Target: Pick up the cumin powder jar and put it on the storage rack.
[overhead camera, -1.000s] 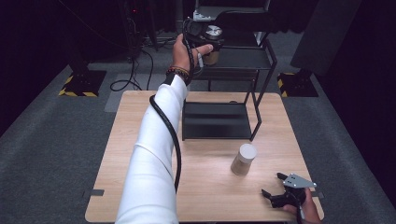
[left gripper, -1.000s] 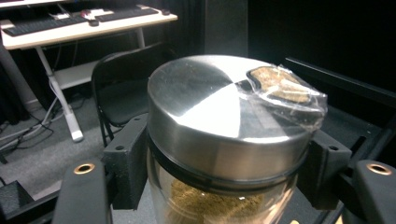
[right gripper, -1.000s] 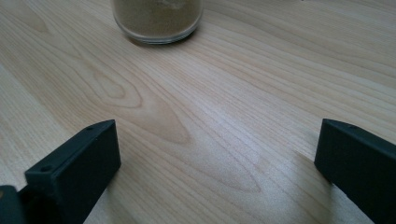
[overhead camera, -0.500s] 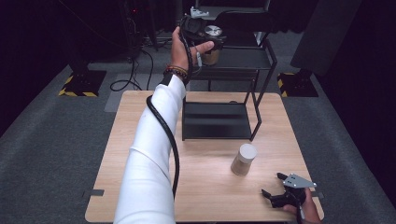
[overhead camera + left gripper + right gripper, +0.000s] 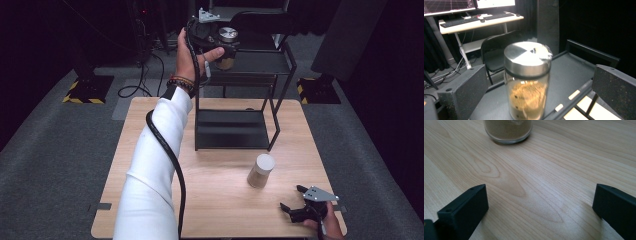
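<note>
The left gripper point(image 5: 220, 42) is reaching up to the top shelf of the black rack point(image 5: 280, 65) at the far side of the table point(image 5: 150, 120), and its jaws are standing spread wide on either side of a glass jar point(image 5: 527, 80) with a steel lid point(image 5: 526, 56). In the left gripper view the jar is sitting between the two pads with a clear gap on each side — nothing is gripping it. It is standing upright near the shelf's front edge, filled with something brown and grainy.

The step in hand looks like either taking hold of this jar or letting go of it on the shelf; the pictures are not settling which. Either way, doing it well means keeping the jaws level and square to the glass body, below the lid, so the pads meet the straight wall rather than the lid's rim. Any sideways drift could nudge the jar toward the shelf edge, so the hand should be moving straight along the jaw line only.

The right gripper point(image 5: 300, 210) is resting low at the near right corner of the table, jaws spread and holding nothing. A second jar point(image 5: 261, 171) with a pale lid is standing on the tabletop just beyond it — its base point(image 5: 508, 131) is showing ahead of the open jaws in the right gripper view.
</note>
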The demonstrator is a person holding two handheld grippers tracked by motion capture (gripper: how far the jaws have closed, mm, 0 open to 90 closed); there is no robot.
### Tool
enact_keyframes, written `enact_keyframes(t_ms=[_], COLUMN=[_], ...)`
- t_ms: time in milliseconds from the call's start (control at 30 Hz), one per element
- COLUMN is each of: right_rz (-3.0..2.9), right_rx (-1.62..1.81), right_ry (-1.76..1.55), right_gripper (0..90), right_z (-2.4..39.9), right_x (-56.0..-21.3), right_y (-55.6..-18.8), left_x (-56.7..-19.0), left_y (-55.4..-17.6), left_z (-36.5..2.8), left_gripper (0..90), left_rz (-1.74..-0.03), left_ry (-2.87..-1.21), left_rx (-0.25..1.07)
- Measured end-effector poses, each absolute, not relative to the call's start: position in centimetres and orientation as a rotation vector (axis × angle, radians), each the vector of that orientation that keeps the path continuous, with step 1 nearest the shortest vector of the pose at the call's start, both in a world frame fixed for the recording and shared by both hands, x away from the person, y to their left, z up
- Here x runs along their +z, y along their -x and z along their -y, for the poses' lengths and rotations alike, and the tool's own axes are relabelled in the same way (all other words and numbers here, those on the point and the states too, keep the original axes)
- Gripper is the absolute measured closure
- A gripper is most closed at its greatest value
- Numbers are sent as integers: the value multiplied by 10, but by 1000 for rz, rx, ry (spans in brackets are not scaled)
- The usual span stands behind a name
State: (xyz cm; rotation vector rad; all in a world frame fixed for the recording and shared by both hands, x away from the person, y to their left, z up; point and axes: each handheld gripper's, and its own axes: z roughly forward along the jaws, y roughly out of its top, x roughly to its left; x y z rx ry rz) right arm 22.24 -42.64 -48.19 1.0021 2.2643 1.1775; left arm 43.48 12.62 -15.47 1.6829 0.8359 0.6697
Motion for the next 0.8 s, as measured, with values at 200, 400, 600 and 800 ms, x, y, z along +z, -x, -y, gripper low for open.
enact_keyframes(t_ms=[200, 400, 600, 800], right_rz=[-2264, -2264, -2264, -2264], right_rx=[1178, 1177, 1177, 1178], right_ry=[-1001, -1001, -1001, -1001], right_gripper=[0, 0, 0, 0], right_z=[426, 426, 426, 426], right_x=[-482, -482, -482, -482], right_y=[-222, -222, -222, -222], left_x=[-161, -170, -181, -195], left_y=[-418, -401, -380, -361], left_z=[-134, -140, -150, -158], left_gripper=[4, 4, 4, 4], left_rz=[-819, -805, -794, -773], left_ry=[-1683, -1695, -1692, -1705], left_rx=[646, 637, 627, 620])
